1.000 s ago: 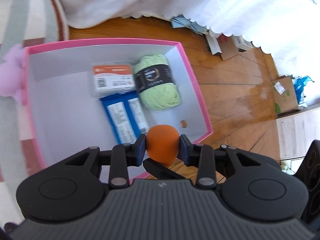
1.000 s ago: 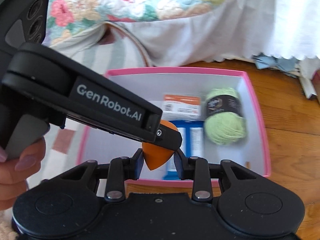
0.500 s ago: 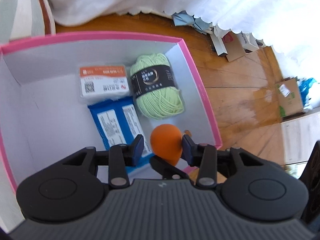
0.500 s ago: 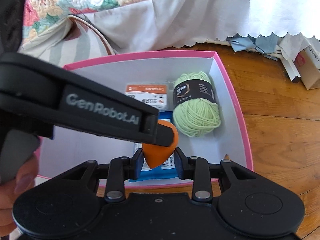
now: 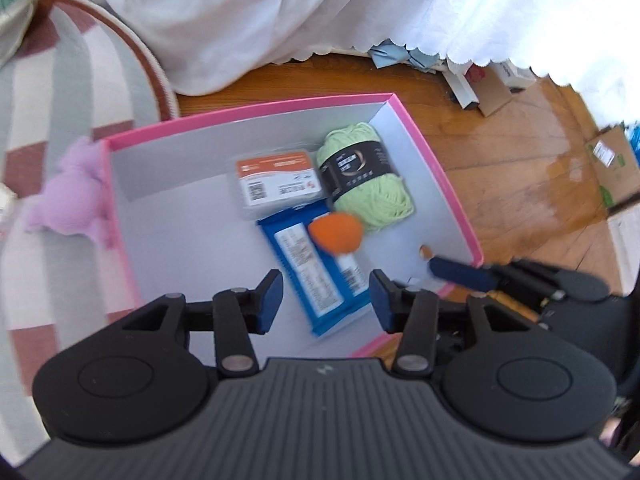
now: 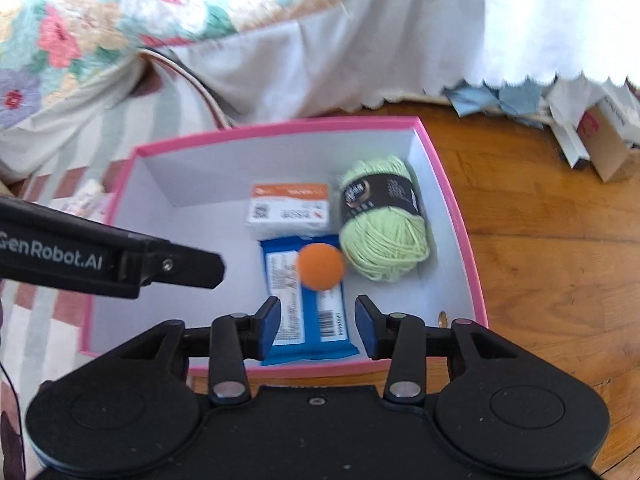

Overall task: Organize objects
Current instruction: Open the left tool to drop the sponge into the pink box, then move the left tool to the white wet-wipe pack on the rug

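Observation:
An orange ball [image 5: 337,233] [image 6: 321,267] is free of both grippers inside the pink box [image 5: 452,196] [image 6: 456,208], over the blue packet [image 5: 320,280] [image 6: 304,312]. The box also holds a green yarn skein [image 5: 366,180] [image 6: 382,220] and an orange-and-white packet [image 5: 276,186] [image 6: 290,210]. My left gripper [image 5: 325,300] is open and empty above the box's near side. My right gripper [image 6: 317,322] is open and empty too. The left gripper's body [image 6: 112,258] reaches in from the left in the right wrist view.
A lilac plush toy [image 5: 72,196] lies on the striped rug [image 5: 48,92] left of the box. A white bed skirt [image 5: 280,12] hangs behind. Cardboard boxes [image 5: 612,164] and papers [image 6: 592,136] lie on the wood floor to the right.
Both grippers opened and let go of the orange ball, which now sits lower in the box over the blue packet. Both grippers drew back and apart.

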### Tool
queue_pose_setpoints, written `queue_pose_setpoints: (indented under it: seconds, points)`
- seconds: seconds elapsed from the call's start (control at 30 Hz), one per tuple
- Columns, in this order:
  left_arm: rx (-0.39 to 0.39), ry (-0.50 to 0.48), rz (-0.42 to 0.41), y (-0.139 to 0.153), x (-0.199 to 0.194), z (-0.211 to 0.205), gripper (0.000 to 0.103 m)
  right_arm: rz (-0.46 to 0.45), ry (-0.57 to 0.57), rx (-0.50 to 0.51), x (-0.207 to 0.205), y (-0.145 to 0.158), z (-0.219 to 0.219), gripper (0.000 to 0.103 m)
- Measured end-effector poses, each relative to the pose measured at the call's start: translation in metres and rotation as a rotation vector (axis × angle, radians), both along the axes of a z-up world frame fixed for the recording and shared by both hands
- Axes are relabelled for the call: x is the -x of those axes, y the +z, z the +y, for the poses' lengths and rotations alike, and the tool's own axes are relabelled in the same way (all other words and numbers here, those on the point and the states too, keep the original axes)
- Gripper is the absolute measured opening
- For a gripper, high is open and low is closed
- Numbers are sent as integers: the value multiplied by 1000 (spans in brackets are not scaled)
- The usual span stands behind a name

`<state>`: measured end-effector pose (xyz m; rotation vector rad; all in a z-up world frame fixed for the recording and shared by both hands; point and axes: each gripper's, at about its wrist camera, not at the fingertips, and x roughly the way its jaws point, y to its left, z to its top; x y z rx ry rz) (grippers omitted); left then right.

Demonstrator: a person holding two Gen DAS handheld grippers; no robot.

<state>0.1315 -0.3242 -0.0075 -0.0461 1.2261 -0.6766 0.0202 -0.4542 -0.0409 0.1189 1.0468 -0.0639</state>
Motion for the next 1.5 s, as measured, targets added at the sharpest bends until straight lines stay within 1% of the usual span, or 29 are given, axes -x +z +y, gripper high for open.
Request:
queue_pose_setpoints:
  seconds: [0.07,0.13,0.2,0.27,0.37,0.47,0.5,0.57,0.63,0.73,0.8,0.83,0.93,0.97,1.0,1.03,1.17,1.27,1.33,1.4,1.47,1.5]
  points:
    - [-26,-15,-23,11,7,12,48,-18,27,7,5,12,9,49]
    - [-50,-23,-40,22,12,25,51,-35,61,10,10,23,19,52]
    - [-73,-18,-41,30,16,39,55,-45,96,7,15,34,31,53]
    - [-98,-33,-43,40,19,51,55,-51,125,-5,20,43,44,57]
    - [-106,-35,-71,56,27,70,58,-63,163,-10,28,52,61,57]
    - [-147,-41,-107,70,37,86,59,-76,192,-19,34,61,77,57]
    - [-149,-43,-105,74,39,91,59,-81,201,-23,36,64,82,58]
    - [-133,-40,-82,80,43,104,59,-86,221,-23,40,71,91,62]
    - [-96,-40,-44,85,45,118,59,-99,245,-12,44,79,101,72]
    - [-57,-33,-15,92,50,139,59,-127,308,1,52,87,115,78]
    - [-58,-12,-5,96,51,152,59,-135,337,2,57,91,124,80]
    - [-62,-4,-7,97,51,158,59,-142,353,3,59,92,128,84]
    - [-80,21,-21,100,49,176,60,-175,399,14,63,98,144,92]
    - [-86,31,-28,100,47,182,62,-187,413,19,64,99,149,93]
    - [-91,42,-34,100,46,188,68,-198,427,23,64,101,154,95]
    - [-95,59,-40,100,44,194,71,-205,440,25,63,102,160,96]
    - [-90,101,-57,100,37,217,75,-203,523,29,53,100,183,96]
    - [-75,134,-54,96,31,233,78,-207,562,44,43,95,199,96]
    - [-63,162,-60,92,29,242,81,-216,589,37,34,93,208,96]
    - [-46,196,-77,86,27,252,86,-238,594,6,26,91,215,96]
    - [-34,235,-79,77,24,261,86,-265,596,-48,17,82,220,98]
    - [-17,250,-78,72,22,266,86,-259,584,-64,11,74,223,98]
